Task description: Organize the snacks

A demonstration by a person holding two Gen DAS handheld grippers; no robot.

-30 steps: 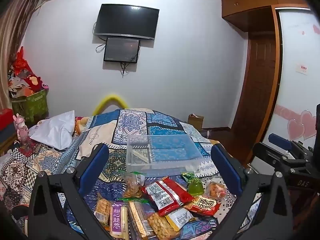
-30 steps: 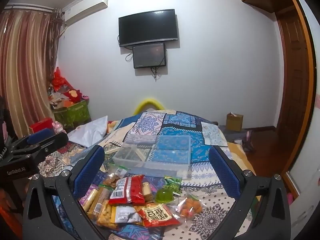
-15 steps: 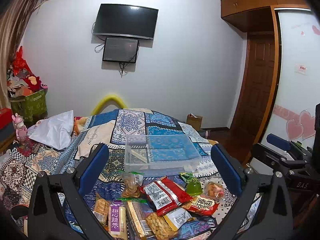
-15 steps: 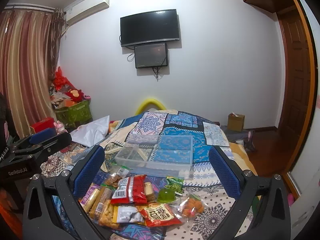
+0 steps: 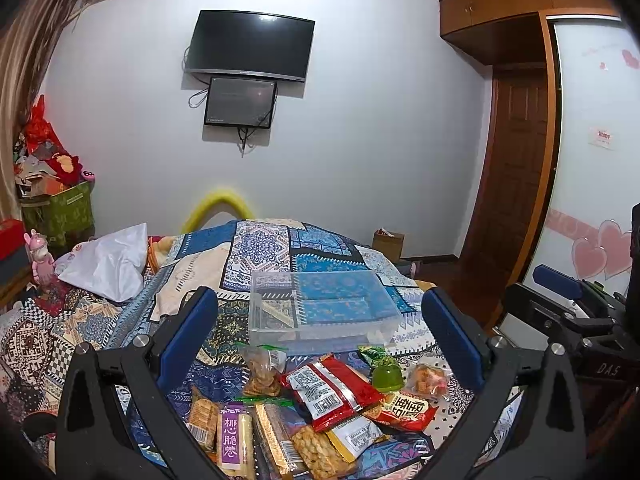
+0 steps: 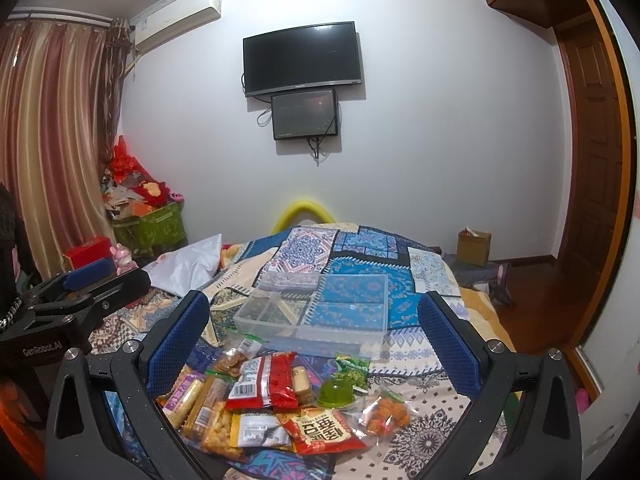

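A pile of snack packets lies on a patterned bed cover: a red packet [image 5: 330, 390] [image 6: 262, 382], a green jelly cup [image 5: 387, 376] [image 6: 335, 393], a purple-labelled bar [image 5: 234, 438], an orange snack bag [image 6: 386, 410]. Behind the pile stands a clear plastic divided box [image 5: 320, 312] [image 6: 316, 312], empty. My left gripper [image 5: 320, 330] is open and empty, held above the pile. My right gripper [image 6: 314, 332] is open and empty, also above the pile. Each gripper shows at the edge of the other's view.
The bed cover [image 6: 360, 248] spreads toward a white wall with a TV [image 6: 302, 58]. A white pillow [image 5: 108, 260] lies at the left. A green bin [image 6: 152, 228] of clutter stands by the curtain. A wooden door [image 5: 516, 168] is at the right.
Both grippers have shifted slightly; the snack pile and box sit a little differently in the views. Nothing was grasped.
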